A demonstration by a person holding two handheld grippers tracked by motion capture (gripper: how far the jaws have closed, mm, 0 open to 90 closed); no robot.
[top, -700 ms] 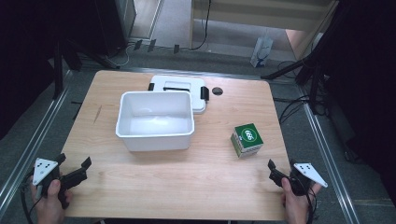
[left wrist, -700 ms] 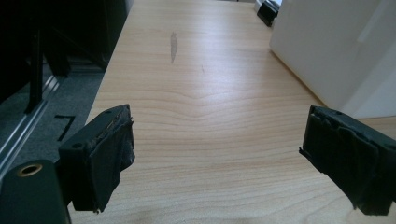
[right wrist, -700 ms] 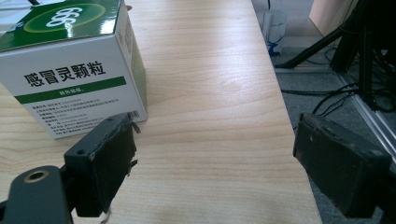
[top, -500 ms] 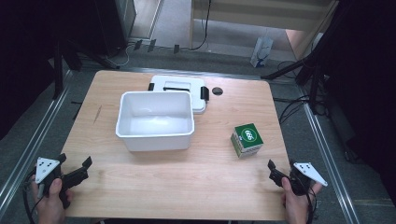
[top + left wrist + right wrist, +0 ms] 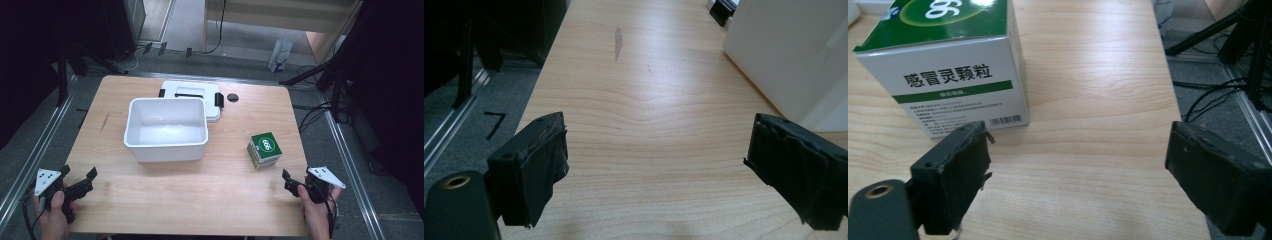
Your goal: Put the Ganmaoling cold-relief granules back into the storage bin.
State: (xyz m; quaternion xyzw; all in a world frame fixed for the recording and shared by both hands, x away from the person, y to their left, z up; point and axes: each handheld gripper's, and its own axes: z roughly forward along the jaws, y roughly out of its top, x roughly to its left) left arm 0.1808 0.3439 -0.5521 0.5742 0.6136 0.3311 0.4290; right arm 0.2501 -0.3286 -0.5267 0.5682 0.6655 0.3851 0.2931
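A: What is seen nearest, at the table's front edge?

B: The left gripper [image 5: 79,184] is held at about seven o'clock of the wooden table [image 5: 165,200], in a hand [image 5: 50,220]. Its jaws are spread wide, and nothing is held between them; bare wood is seen between them in the left gripper view. The right gripper [image 5: 288,181] is held at about five o'clock in the other hand [image 5: 316,217]. Its jaws are also parted wide and empty, as seen in the right gripper view.

A: And what is found farther in?

B: A green and white box [image 5: 264,149] is set at about three o'clock, near the right gripper but apart from it. In the right gripper view it is seen just beyond the left-hand jaw, upright on the wood.

A: And beyond that?

B: A white tub [image 5: 166,129] is placed near the centre, open and empty. Behind it, at twelve o'clock, a white lid [image 5: 192,93] with black clips is laid flat, partly covered by the tub. A small dark disc [image 5: 232,97] is seen just beside the lid, at about one o'clock.
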